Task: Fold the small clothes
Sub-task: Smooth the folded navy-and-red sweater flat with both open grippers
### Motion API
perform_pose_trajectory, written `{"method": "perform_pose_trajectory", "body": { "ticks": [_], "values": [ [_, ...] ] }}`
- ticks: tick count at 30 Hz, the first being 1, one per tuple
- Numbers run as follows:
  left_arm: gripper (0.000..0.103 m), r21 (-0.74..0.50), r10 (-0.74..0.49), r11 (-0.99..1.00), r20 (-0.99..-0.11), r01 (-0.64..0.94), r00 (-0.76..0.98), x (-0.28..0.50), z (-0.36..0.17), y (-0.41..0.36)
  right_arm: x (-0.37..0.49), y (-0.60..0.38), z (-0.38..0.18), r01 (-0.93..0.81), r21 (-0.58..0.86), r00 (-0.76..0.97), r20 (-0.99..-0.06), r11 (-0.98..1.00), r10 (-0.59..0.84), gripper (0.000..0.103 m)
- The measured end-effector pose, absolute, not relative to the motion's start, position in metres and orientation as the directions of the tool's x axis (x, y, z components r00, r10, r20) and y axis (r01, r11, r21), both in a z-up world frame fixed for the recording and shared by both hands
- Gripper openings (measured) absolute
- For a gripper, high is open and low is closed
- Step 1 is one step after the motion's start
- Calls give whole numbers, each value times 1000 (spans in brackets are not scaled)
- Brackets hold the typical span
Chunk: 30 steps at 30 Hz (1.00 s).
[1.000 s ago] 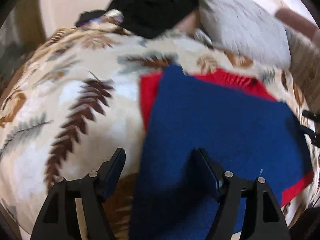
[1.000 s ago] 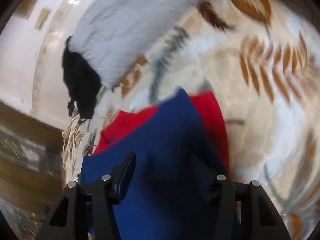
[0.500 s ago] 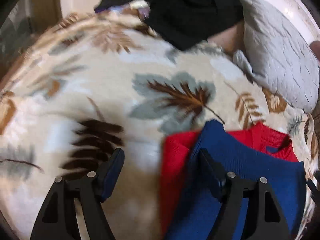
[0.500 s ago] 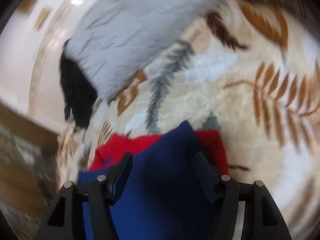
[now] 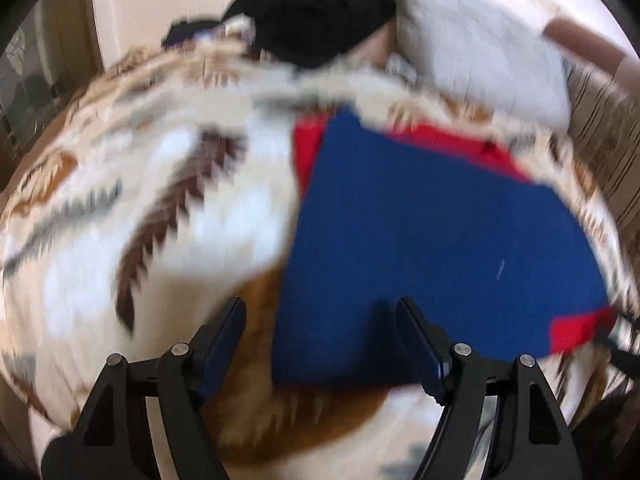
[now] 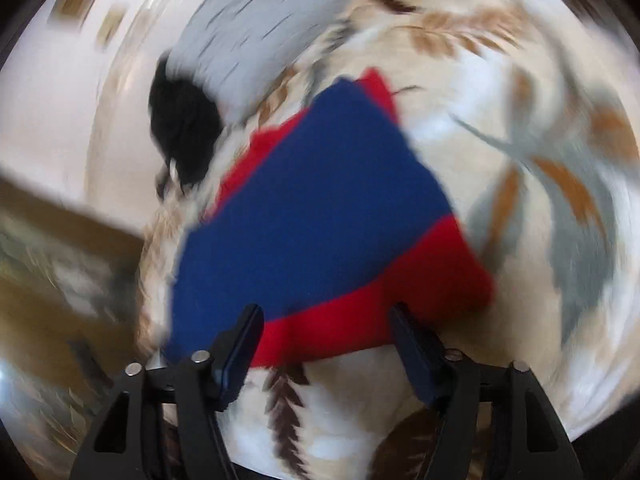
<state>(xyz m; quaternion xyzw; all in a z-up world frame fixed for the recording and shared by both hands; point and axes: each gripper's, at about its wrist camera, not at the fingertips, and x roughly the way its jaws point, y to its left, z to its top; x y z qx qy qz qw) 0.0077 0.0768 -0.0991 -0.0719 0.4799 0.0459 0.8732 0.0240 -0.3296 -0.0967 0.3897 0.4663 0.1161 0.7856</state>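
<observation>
Left wrist view: folded blue-and-red knit garment lies flat on leaf-print fleece blanket, grey pillow & black clothing heap beyond. Left gripper wide apart, empty, over garment's near left corner. Right gripper also agape w/ nothing held, above red hem. Looks soft, light, floppy; best pinched at corners/edges.

Left wrist view: close above the blanket, angled steeply down toward the pillow. Right wrist view: close, shallower tilt. Shared: blue-and-red garment, pillow, black cloth.
</observation>
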Motion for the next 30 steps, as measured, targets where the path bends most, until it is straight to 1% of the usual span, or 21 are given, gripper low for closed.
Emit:
{"method": "perform_pose_trajectory", "body": {
  "ticks": [2,5,7,8,9,10,12,16,18,24,30],
  "values": [
    [77,-94,11,983,-830,-160,557,-5,-93,79,15,-326,-76,134,692,573,-638,709,515,71],
    [77,-88,25,983,-801,-158,599,-15,-78,80,7,-320,-66,68,697,570,-614,713,546,74],
    [79,-94,17,984,-795,-150,607,-16,-77,79,11,-322,-82,106,689,554,-639,717,533,75],
    [79,-86,17,986,-807,-145,590,-13,-82,78,14,-328,-98,178,675,526,-680,716,510,75],
    [79,-69,28,986,-827,-150,562,-12,-88,77,15,-333,-111,245,683,506,-695,688,511,75],
    [79,-57,35,986,-844,-154,536,-12,-93,77,10,-338,-112,249,722,538,-657,645,528,75],
    [79,-68,29,986,-835,-155,550,-13,-92,78,7,-337,-103,223,711,540,-660,667,522,76],
    [79,-76,32,986,-791,-150,611,-15,-75,77,9,-328,-77,125,695,568,-635,708,523,76],
    [79,-79,34,985,-776,-152,629,-13,-70,75,14,-328,-80,137,701,562,-637,700,528,76],
    [79,-79,31,984,-803,-158,595,-8,-84,77,13,-325,-107,197,726,519,-647,659,559,76],
    [79,-84,41,979,-811,-186,583,-6,-84,78,10,-333,-105,199,741,541,-628,641,559,76]
  ]
}}
